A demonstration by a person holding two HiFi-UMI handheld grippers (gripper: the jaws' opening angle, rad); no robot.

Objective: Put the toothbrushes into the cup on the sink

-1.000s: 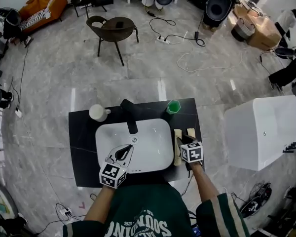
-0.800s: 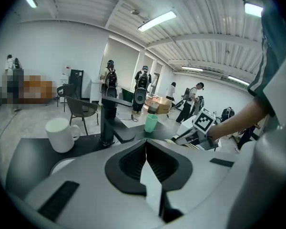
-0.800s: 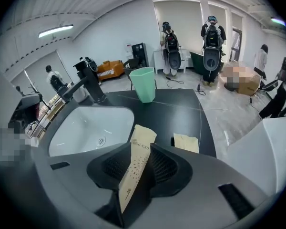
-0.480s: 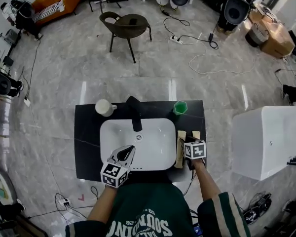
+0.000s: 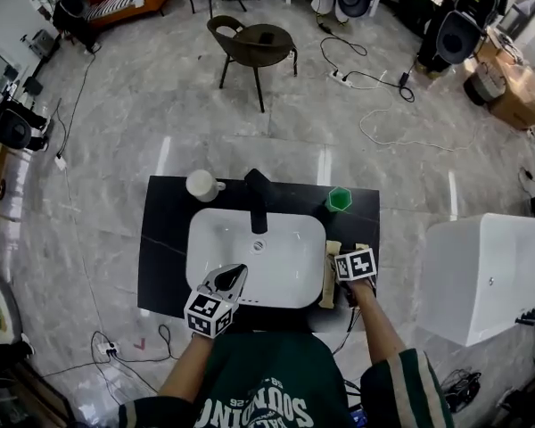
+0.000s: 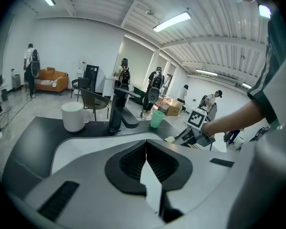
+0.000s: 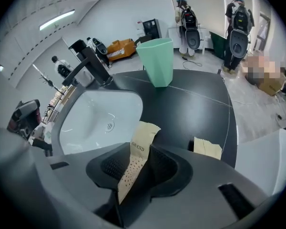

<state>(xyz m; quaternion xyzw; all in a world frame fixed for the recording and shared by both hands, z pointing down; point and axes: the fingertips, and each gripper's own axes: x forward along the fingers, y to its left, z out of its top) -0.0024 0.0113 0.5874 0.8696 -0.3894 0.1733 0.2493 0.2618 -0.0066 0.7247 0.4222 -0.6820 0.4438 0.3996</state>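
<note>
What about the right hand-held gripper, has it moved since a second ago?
Yes: the right hand-held gripper edged toward the green cup on the counter. Its jaws have just been closing, a paper toothbrush packet between them.

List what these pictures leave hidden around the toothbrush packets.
Contents of the paper packet: right gripper view, opaque wrapper.
Its near end: the right tool, jaws just closing with it between them, covers it.
Second packet: near end behind the tool's body.
Green cup inside: head view, too small.
</note>
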